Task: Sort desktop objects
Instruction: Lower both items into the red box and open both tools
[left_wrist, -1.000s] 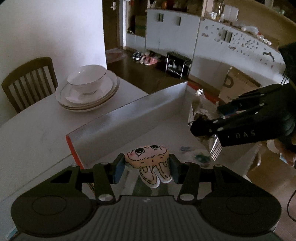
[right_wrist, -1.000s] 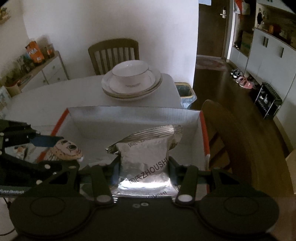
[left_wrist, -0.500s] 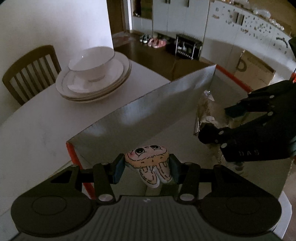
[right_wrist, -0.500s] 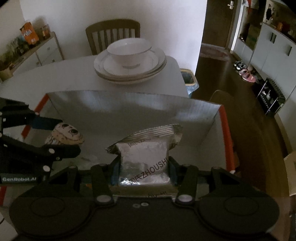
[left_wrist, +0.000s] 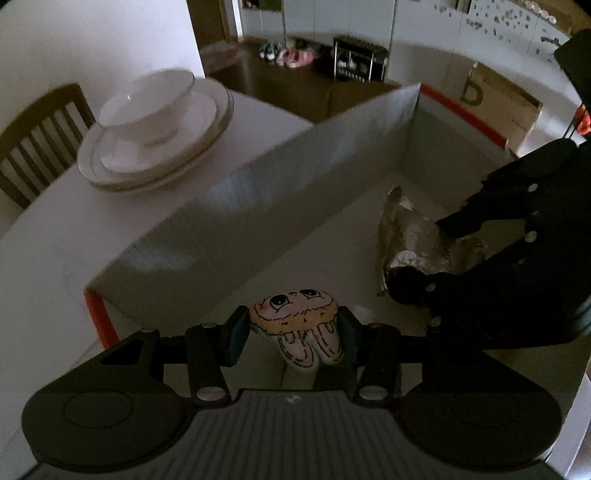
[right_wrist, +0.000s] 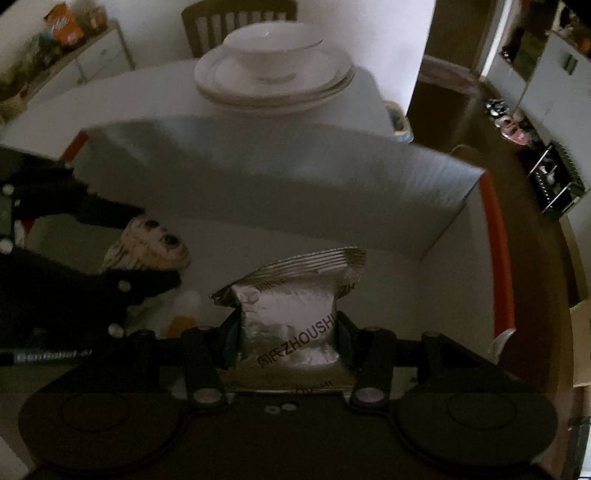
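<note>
The left gripper (left_wrist: 293, 334) is pinching a soft, light cartoon toy (left_wrist: 295, 321) while the right gripper (right_wrist: 286, 338) is clamping a crinkly, slippery foil packet (right_wrist: 288, 314) at its middle, box wall (right_wrist: 258, 177) at twelve o'clock.

right gripper (right_wrist: 286, 334) | clamps foil pouch (right_wrist: 288, 317) (over box (right_wrist: 258, 173))

We see a pink-and-tan cartoon-face toy (left_wrist: 295, 317), a silver pouch (right_wrist: 291, 317) with dark lettering, a grey box (left_wrist: 258, 206) edged orange, and white plates (right_wrist: 273, 79).

Bowl (left_wrist: 147, 107) on plates (left_wrist: 207, 129) behind box (left_wrist: 295, 177)
</note>
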